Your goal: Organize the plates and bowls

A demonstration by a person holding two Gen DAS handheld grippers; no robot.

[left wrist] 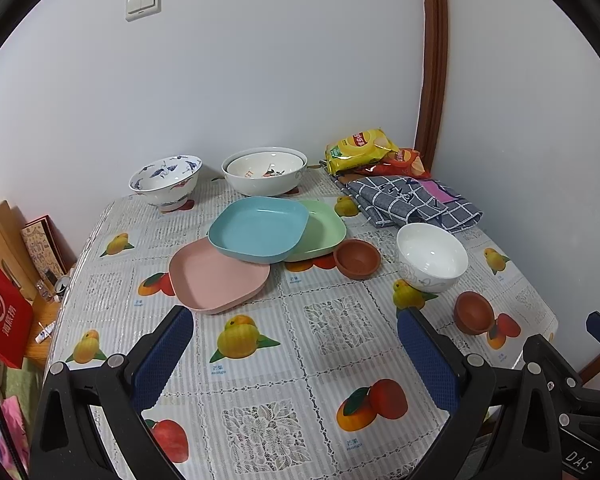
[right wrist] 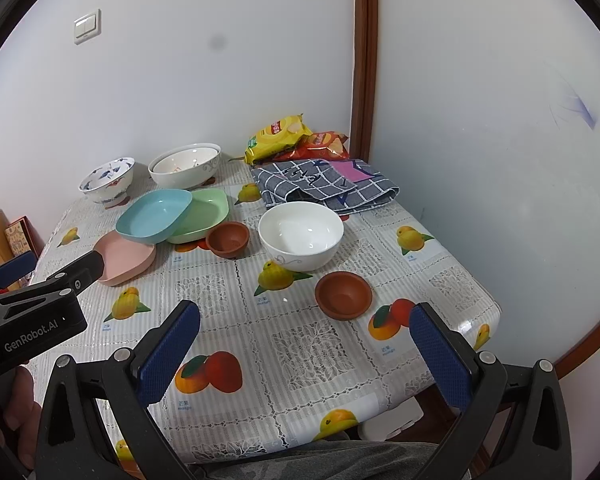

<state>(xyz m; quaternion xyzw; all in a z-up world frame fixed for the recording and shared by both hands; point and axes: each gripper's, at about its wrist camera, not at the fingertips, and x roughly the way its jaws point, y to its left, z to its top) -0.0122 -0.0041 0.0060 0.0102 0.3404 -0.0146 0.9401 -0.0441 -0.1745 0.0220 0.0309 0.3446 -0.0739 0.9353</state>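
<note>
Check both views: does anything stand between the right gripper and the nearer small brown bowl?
Nothing visible does. The right gripper is open above bare tablecloth, and the nearer brown bowl sits just beyond its fingers; the white bowl lies farther back.

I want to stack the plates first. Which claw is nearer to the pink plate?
Left. The left claw hangs open just in front of the pink plate, one finger almost at its rim. The right claw sits further right, by a brown bowl.

White walls (left wrist: 280, 80) meet a brown wooden door frame (left wrist: 434, 60).
</note>
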